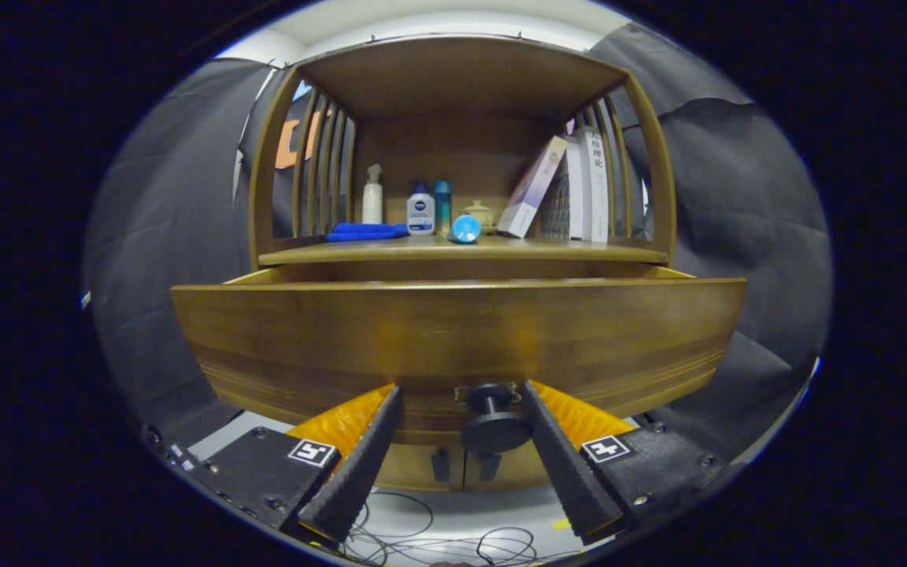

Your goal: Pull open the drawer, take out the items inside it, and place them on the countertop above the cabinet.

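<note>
The pulled-out wooden drawer (453, 335) is honey-brown with darker horizontal grain banding, and its round knob (494, 425), standing between the spread fingers (359, 465) of the gripper (461, 398), is black. On the matching brown wooden surface (564, 250) lie a royal-blue folded cloth (365, 231) and a light-blue round ball (465, 229), by a white spray bottle (372, 197), a white bottle with a dark-blue cap (420, 209) and a teal cylindrical bottle (442, 205). The leaning books (579, 189) are white and pale lilac, and each gripper body carries a black-and-white square marker (312, 452).
</note>
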Demonstrator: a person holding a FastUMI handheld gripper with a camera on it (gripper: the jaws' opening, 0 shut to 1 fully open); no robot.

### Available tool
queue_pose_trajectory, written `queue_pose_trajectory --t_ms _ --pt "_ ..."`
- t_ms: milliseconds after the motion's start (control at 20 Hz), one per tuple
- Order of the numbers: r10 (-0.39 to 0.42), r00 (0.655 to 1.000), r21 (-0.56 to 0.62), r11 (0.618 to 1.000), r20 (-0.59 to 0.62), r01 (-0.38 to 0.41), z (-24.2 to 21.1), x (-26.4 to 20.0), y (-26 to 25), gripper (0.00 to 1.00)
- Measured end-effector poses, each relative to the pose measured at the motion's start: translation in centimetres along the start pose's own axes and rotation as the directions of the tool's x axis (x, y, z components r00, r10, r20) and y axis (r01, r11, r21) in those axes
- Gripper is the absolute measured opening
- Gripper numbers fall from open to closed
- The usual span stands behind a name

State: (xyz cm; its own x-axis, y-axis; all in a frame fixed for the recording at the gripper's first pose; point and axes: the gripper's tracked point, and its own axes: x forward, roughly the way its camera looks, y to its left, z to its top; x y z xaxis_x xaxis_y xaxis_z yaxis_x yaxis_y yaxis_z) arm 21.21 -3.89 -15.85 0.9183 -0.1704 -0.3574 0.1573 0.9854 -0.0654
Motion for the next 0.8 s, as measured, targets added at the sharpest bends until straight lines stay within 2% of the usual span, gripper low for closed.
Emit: queue_pose_trajectory --t_ms 300,550,800 --pt "-0.022 1.0 -0.066 0.998 -0.012 0.021 1.0 3.5 0.4 0.99" --pt "-0.024 0.999 -0.048 0.999 -0.034 0.023 2.0 6.3 0.2 0.99" --pt "-0.029 0.999 -0.05 0.998 -0.044 0.027 1.9 5.8 0.1 0.99"
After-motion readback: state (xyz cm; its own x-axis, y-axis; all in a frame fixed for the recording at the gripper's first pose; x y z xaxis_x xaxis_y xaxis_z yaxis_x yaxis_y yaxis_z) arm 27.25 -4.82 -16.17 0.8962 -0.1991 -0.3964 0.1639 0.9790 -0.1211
